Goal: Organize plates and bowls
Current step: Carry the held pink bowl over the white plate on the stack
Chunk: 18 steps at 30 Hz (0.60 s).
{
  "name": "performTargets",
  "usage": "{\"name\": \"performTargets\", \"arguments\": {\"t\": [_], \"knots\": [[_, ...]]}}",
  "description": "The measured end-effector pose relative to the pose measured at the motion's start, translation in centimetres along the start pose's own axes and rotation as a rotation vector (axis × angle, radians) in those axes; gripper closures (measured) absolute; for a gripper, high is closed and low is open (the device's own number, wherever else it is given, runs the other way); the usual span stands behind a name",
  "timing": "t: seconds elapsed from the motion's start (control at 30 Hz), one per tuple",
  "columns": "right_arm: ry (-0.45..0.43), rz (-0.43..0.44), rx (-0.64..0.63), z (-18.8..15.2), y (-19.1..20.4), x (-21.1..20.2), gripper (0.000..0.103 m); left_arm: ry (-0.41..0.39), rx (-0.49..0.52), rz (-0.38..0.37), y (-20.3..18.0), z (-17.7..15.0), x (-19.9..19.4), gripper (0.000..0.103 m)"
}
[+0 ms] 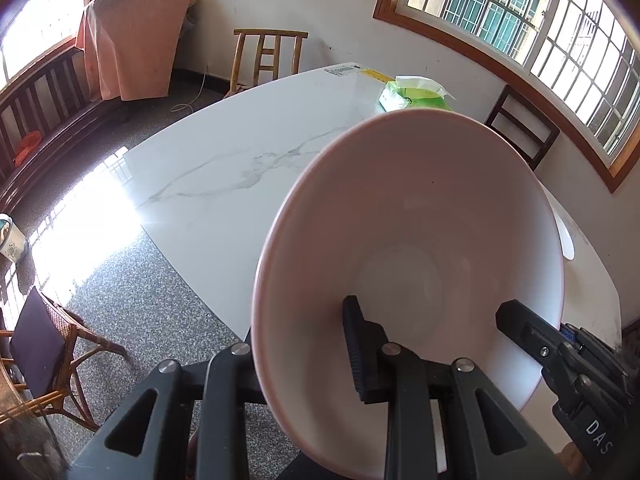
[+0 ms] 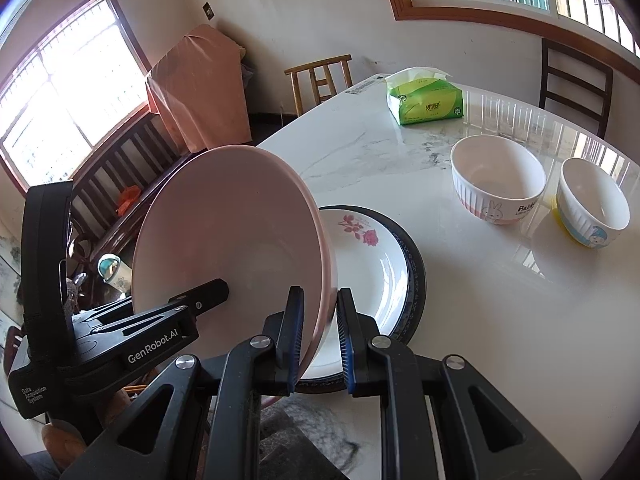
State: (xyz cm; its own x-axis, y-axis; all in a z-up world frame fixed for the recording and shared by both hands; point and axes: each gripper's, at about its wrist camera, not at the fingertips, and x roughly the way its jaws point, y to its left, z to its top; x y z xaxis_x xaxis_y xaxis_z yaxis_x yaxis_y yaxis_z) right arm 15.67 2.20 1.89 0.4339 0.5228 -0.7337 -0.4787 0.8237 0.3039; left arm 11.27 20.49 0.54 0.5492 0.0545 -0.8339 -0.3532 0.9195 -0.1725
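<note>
A large pink bowl (image 1: 420,216) hangs tilted on its side above the near end of the white marble table (image 1: 240,152). My left gripper (image 1: 304,320) is shut on its wall, with one finger (image 1: 360,352) inside and the other hidden behind the bowl. The pink bowl (image 2: 224,224) also sits between the fingers of my right gripper (image 2: 320,296), which is shut on the rim. Under it lies a rose-patterned plate (image 2: 372,264) stacked on a dark blue-rimmed plate (image 2: 416,276). A rabbit-print bowl (image 2: 496,184) and a yellow-based bowl (image 2: 592,204) stand upright to the right.
A green tissue pack (image 2: 426,100) lies at the far end of the table (image 2: 500,340). Wooden chairs (image 2: 320,76) stand around it, and a dark chair (image 2: 576,76) is by the wall. A bench with an orange cloth (image 1: 132,32) lines the left window.
</note>
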Motion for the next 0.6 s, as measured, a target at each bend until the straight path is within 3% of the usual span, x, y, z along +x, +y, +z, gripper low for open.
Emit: {"name": "performTargets", "arguments": {"t": [0.6], "knots": [[0.052,-0.017,0.026,0.7,-0.9,1.9,0.088,0.097,-0.013,-0.042,0.8,0.4,2.3,0.076]]}}
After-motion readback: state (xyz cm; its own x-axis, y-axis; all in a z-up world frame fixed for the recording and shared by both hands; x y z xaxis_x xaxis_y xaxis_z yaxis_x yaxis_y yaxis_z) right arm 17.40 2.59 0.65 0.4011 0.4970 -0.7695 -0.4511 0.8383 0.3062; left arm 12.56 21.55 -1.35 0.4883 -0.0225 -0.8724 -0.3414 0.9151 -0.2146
